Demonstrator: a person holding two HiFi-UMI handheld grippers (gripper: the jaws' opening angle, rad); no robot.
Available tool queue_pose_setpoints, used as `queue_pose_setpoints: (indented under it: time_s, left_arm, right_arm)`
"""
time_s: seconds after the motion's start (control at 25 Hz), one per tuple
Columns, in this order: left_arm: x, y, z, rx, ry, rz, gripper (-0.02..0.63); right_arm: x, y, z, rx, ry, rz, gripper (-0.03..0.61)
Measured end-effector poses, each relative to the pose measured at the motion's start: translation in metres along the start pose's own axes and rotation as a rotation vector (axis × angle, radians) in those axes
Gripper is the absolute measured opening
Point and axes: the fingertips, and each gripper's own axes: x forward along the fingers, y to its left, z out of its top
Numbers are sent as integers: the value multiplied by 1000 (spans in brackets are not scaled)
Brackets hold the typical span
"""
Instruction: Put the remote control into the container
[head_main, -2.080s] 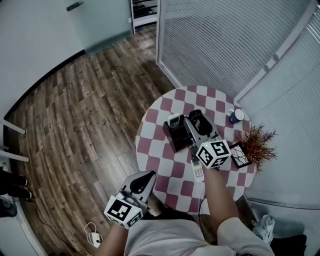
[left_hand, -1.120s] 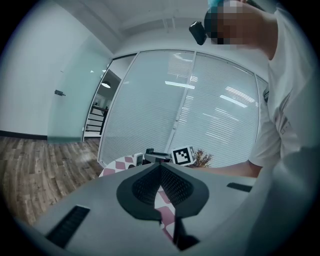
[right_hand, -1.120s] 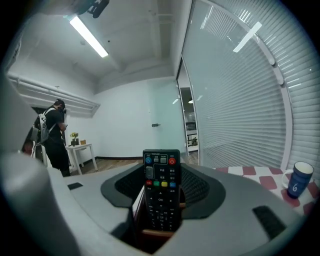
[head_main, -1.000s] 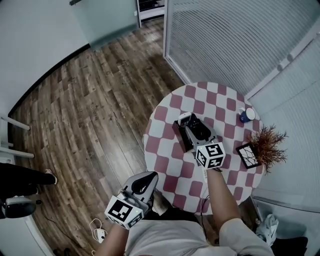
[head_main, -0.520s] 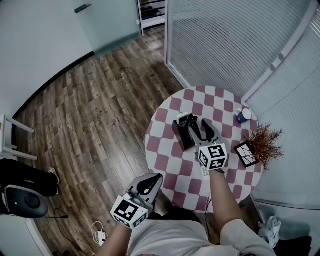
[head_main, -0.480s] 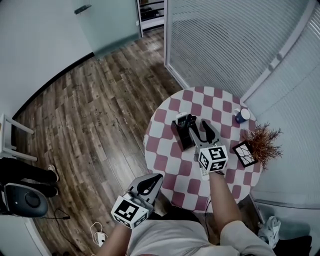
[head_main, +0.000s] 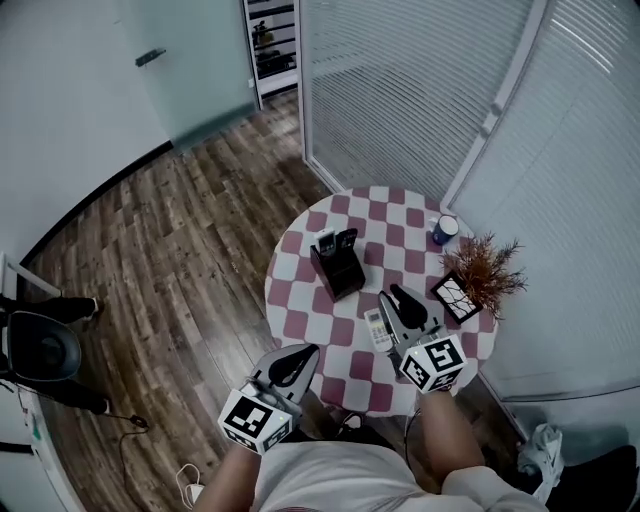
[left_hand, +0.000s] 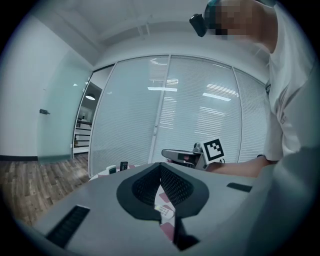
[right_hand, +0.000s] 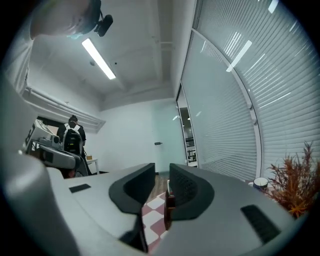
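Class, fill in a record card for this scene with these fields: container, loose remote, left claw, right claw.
container: black, on the checked table; a black remote and a pale remote stand in it
loose remote: pale, flat on the table beside the right claw
left claw: shut, nothing held
right claw: open, nothing between the jaws, which have just been closing

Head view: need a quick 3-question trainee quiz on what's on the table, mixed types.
1. True or false: the black container holds two remotes standing upright.
2. What lies flat on the checked table, outside the container? A) phone B) white remote C) book
3. Fill in: the blue mug stands next to the ___.
Key: 1 true; 2 B; 3 plant.
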Motion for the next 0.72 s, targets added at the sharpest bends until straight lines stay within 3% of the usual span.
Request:
queue_pose_setpoints:
  time_s: [0.04, 0.24, 0.44, 0.72]
  left_arm:
    - [-2, -4, 4, 8, -10, 5, 9]
    - [-19, -24, 17, 41, -51, 32, 9]
    - [-27, -37, 29, 68, -77, 63, 9]
    - [-32, -60, 32, 75, -108, 53, 9]
  right_arm:
    - [-10, 4, 2, -1, 0, 0, 73]
    - [-62, 25, 7, -32, 3, 0, 21]
    - [-101, 36, 24, -56, -49, 10, 12]
    - [-131, 50, 17, -77, -19, 20, 12]
